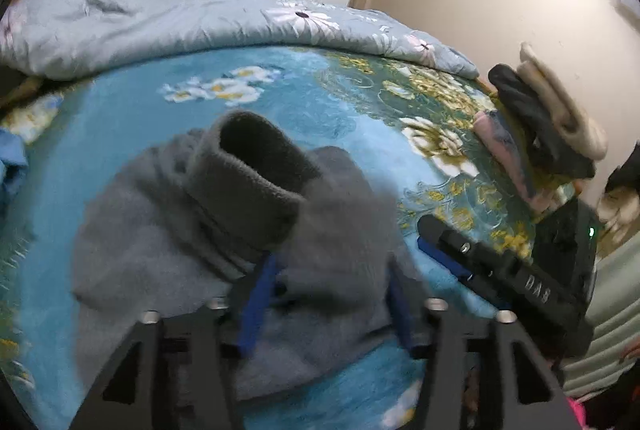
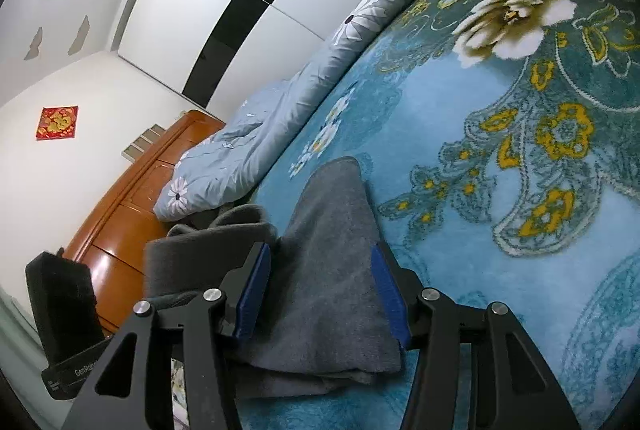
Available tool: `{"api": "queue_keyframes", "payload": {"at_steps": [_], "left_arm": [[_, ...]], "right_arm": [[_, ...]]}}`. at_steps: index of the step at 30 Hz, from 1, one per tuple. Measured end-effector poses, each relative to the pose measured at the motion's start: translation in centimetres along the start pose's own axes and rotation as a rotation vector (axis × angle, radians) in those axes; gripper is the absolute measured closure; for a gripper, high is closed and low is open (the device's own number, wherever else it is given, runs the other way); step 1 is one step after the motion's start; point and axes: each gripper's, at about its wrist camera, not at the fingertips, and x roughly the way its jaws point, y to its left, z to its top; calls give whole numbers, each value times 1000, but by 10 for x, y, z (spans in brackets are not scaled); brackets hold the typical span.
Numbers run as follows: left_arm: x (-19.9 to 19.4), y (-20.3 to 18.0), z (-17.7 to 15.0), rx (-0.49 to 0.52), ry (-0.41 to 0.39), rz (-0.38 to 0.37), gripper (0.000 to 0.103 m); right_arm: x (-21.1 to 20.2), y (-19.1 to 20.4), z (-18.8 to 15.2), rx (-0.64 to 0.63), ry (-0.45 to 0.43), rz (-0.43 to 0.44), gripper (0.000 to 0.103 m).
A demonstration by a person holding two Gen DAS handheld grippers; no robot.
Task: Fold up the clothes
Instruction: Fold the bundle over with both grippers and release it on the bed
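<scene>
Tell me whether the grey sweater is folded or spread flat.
Partly folded: the grey sweater lies bunched on the blue blanket, its collar standing open and cloth layered over itself.

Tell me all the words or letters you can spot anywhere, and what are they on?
"DAS": on the black body of the right gripper, seen from the left wrist; blurred, so not certain.
"GenRob...": on the black left gripper body, seen from the right wrist; the rest is cut off.
Red and gold wall decoration: its gold figure is too small to read.

Left wrist view: looking steeply down, close over the grey sweater (image 1: pixel 224 230) on the bed (image 1: pixel 120 134). Right wrist view: tilting lower, rolled sideways, equally near. Both are sharing sweater and duvet (image 1: pixel 160 18).
</scene>
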Motion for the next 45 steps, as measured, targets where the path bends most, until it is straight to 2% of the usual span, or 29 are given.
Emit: {"api": "queue_keyframes", "payload": {"at_steps": [3,5,7,10,13,15,18,21,27,33,36,40,45], "left_arm": [[-2,-12,0,35,-23,-95,32],[-12,-14,0,78,-53,-103,32],[-29,-1,1,74,-91,-87,32],[-55,50,-1,-46,-151,41,26],[-75,102,-13,-169,-185,214,26],[-77,126,-25,-213,-158,297,26],[-69,139,-44,-214,-106,336,26],[-49,141,-60,-200,-54,326,26],[-36,154,-63,-226,-43,268,25],[-46,161,-69,-252,-58,205,25],[-52,165,-73,-272,-67,180,25],[-55,166,-73,-283,-78,171,25],[-54,166,-74,-294,-83,166,24]], "right_arm": [[-10,1,2,-18,-11,-41,49],[-21,2,5,-44,-25,-78,49],[-31,8,9,-81,-33,-109,49],[-33,27,13,-167,-12,-112,49],[-8,57,7,-276,94,-67,45],[15,68,-1,-305,166,-49,45],[46,69,-11,-287,244,-79,45],[54,58,-17,-238,272,-125,45],[35,45,-23,-184,266,-151,40],[46,54,-26,-166,293,-137,34],[46,63,-31,-200,296,-148,33],[35,58,-32,-156,291,-124,33],[28,52,-36,-127,291,-139,33]]}}
